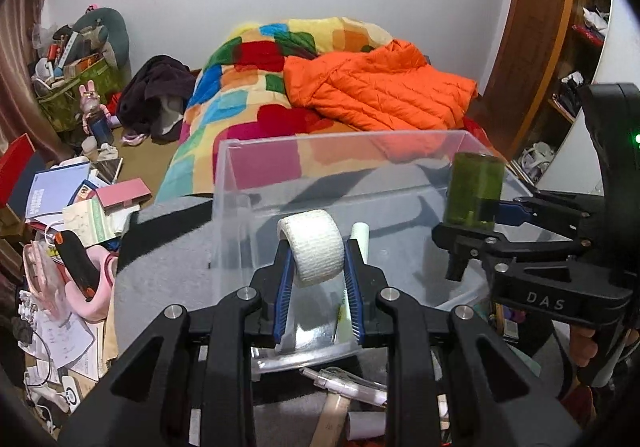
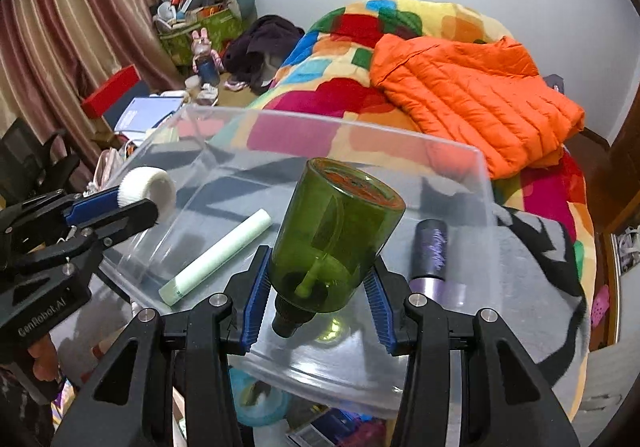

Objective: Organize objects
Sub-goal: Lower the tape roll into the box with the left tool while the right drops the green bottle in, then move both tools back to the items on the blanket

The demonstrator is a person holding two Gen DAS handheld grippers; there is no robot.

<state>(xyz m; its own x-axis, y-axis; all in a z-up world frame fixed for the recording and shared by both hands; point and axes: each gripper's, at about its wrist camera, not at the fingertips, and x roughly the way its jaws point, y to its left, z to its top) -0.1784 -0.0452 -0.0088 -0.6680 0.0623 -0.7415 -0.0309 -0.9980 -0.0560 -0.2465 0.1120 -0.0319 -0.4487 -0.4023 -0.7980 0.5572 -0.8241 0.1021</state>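
Observation:
My left gripper (image 1: 318,251) is shut on a white bandage roll (image 1: 314,245) and holds it over the near rim of a clear plastic bin (image 1: 344,139). My right gripper (image 2: 320,279) is shut on a green translucent bottle (image 2: 340,235), held upside down with its black cap toward me, above the bin (image 2: 440,151). A pale green tube (image 2: 216,259) and a dark purple bottle (image 2: 430,247) lie on the bin's floor. The right gripper with the green bottle (image 1: 474,189) shows at the right of the left wrist view; the left gripper with the roll (image 2: 148,193) shows at the left of the right wrist view.
The bin rests on a grey and black blanket (image 1: 168,247) on a bed with a colourful quilt (image 1: 240,95) and an orange jacket (image 1: 380,87). Books, papers and boxes (image 1: 80,207) clutter the floor at left. A wooden shelf (image 1: 568,59) stands at right. More small items lie below the bin (image 2: 260,403).

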